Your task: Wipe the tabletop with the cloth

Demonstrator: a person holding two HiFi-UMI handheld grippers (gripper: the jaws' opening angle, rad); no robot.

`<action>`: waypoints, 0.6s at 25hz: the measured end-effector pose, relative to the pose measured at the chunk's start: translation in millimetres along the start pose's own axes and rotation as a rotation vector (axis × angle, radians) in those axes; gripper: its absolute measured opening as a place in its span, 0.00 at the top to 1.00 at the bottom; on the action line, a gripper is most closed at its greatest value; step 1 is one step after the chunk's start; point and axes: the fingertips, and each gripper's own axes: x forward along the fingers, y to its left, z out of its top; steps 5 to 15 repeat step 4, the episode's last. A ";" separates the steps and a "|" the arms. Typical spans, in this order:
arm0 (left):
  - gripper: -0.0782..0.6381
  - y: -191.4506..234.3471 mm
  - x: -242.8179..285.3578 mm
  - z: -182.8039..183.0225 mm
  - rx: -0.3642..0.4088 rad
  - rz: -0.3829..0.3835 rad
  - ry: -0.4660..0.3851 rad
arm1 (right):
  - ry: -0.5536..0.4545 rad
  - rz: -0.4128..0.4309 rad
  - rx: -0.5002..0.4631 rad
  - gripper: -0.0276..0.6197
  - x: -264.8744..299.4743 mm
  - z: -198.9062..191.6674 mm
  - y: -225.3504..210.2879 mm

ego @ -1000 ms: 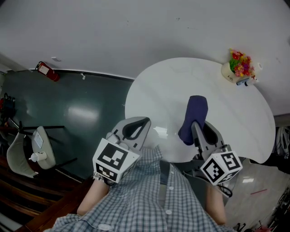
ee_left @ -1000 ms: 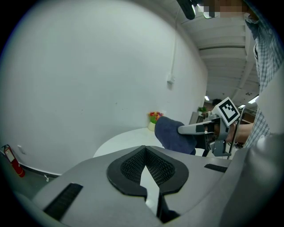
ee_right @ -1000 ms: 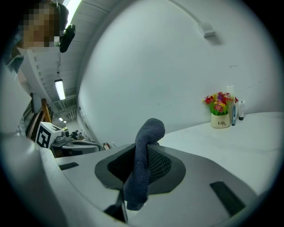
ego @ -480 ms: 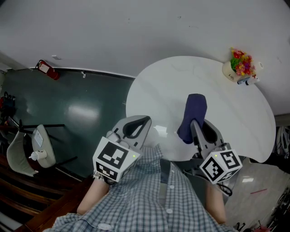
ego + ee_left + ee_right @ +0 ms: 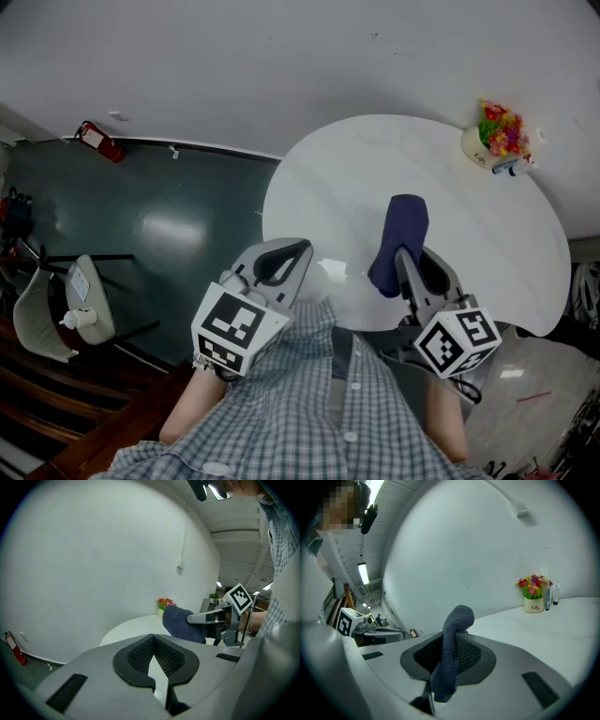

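A dark blue cloth (image 5: 397,241) hangs from my right gripper (image 5: 410,260), which is shut on it above the near part of the round white tabletop (image 5: 328,202). In the right gripper view the cloth (image 5: 449,656) is pinched between the jaws and sticks up past their tips. My left gripper (image 5: 284,261) hovers at the table's near left edge, jaws closed with nothing between them. The left gripper view shows its jaws (image 5: 153,654) meeting, with the cloth (image 5: 180,623) and the right gripper beyond them.
A small pot of colourful flowers (image 5: 495,134) stands at the far right rim of the table, with a pen-like item beside it. A white wall lies behind the table. A red fire extinguisher (image 5: 98,148) and a chair (image 5: 56,314) sit on the dark floor at left.
Almost nothing has changed. The cloth and both grippers hold nearly the same positions; the view has shifted very slightly.
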 end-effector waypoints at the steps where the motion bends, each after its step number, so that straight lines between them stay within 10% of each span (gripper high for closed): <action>1: 0.88 -0.6 -0.2 -0.3 0.001 -0.001 0.000 | 0.002 0.001 0.003 0.86 -0.2 -1.0 0.2; 15: 0.88 -3.6 -1.5 -1.4 0.003 -0.008 0.002 | 0.009 0.002 0.006 0.85 -2.0 -4.2 1.8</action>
